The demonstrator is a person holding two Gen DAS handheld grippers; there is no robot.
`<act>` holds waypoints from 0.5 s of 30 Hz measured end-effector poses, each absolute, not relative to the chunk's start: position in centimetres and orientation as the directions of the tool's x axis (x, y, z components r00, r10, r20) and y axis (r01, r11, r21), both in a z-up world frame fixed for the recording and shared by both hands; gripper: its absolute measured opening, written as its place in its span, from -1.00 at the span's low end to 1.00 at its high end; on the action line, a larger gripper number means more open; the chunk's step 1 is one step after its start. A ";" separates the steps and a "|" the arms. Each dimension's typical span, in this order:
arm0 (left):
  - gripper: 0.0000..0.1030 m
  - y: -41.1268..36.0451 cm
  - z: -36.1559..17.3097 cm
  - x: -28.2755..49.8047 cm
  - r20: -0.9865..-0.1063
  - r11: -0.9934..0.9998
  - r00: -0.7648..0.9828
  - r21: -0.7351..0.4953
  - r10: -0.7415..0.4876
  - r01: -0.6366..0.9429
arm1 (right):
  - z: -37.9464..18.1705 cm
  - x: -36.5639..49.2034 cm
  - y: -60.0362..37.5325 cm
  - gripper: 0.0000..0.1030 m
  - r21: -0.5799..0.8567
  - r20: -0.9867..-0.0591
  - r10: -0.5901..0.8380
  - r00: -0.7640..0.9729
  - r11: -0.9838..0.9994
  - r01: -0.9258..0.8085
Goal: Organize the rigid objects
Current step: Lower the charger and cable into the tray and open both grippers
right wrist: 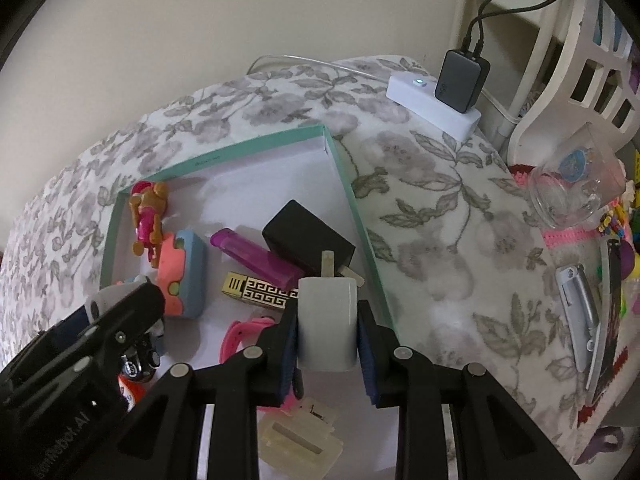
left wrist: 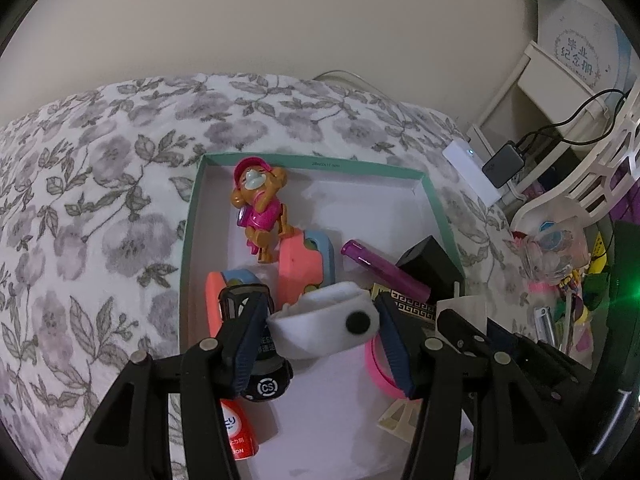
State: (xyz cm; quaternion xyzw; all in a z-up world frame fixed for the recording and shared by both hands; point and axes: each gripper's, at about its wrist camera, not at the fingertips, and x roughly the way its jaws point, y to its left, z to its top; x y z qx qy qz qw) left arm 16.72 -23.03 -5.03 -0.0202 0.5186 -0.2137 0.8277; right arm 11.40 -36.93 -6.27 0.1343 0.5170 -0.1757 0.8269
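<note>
Both grippers tilted steeply downward, left gripper (left wrist: 320, 332) clamping white case (left wrist: 324, 330), right gripper (right wrist: 327, 334) clamping white plug (right wrist: 328, 324)

Two wrist fisheyes – steeply downward, close over one shared teal box (left wrist: 436, 204) (right wrist: 352, 196).

Red bottle (left wrist: 239, 432) (label half hidden), pink band (left wrist: 382, 368) partly covered

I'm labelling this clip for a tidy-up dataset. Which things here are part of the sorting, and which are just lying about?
Part of the job:
- teal-rimmed box
- white plug in the right gripper
- white case in the left gripper
- toy dog, purple tube, black adapter inside the box

Lying about:
- power strip
- glass cup
- white basket
</note>
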 end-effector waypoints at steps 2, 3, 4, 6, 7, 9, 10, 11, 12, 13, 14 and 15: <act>0.11 -22.9 -5.0 16.8 -0.851 0.908 0.367 -0.260 -0.376 0.328 | -6.3 11.4 -36.9 -0.42 0.037 -0.903 -0.155 0.400 0.901 0.432; 0.11 -22.9 -4.9 16.8 -0.851 0.909 0.368 -0.261 -0.376 0.326 | -6.3 11.4 -36.9 -0.42 0.038 -0.903 -0.155 0.401 0.900 0.435; 0.12 -22.8 -4.8 16.8 -0.850 0.909 0.369 -0.262 -0.376 0.324 | -6.3 11.4 -37.0 -0.41 0.038 -0.903 -0.156 0.399 0.898 0.437; 0.13 -22.6 -4.5 16.8 -0.849 0.910 0.371 -0.266 -0.377 0.318 | -6.3 11.3 -37.1 -0.41 0.033 -0.904 -0.164 0.395 0.894 0.448; 0.15 -22.4 -4.2 16.8 -0.845 0.910 0.376 -0.270 -0.381 0.315 | -6.3 11.3 -37.2 -0.41 0.036 -0.904 -0.163 0.395 0.892 0.451; 0.26 -22.3 -3.8 16.9 -0.841 0.912 0.388 -0.266 -0.378 0.312 | -6.1 11.2 -37.3 -0.41 0.046 -0.903 -0.158 0.400 0.889 0.456; 0.26 -22.2 -3.4 16.9 -0.838 0.914 0.398 -0.259 -0.374 0.312 | -6.1 11.2 -37.3 -0.41 0.046 -0.902 -0.160 0.401 0.889 0.456; 0.26 -22.1 -3.2 16.8 -0.835 0.915 0.405 -0.256 -0.372 0.312 | -5.9 11.2 -37.2 -0.41 0.043 -0.901 -0.162 0.403 0.890 0.455; 0.26 -21.9 -2.9 16.8 -0.833 0.916 0.412 -0.253 -0.369 0.311 | -5.8 11.2 -37.1 -0.41 0.040 -0.899 -0.166 0.406 0.891 0.453; 0.26 -21.8 -2.8 16.9 -0.832 0.918 0.416 -0.251 -0.367 0.308 | -5.6 11.2 -37.1 -0.41 0.040 -0.897 -0.167 0.409 0.892 0.451; 0.26 -21.6 -2.5 16.9 -0.831 0.922 0.426 -0.244 -0.358 0.300 | -5.5 11.2 -37.0 -0.41 0.040 -0.895 -0.167 0.413 0.893 0.448; 0.27 -21.4 -2.4 17.0 -0.830 0.925 0.432 -0.238 -0.352 0.296 | -5.3 11.2 -36.9 -0.41 0.041 -0.893 -0.167 0.417 0.894 0.446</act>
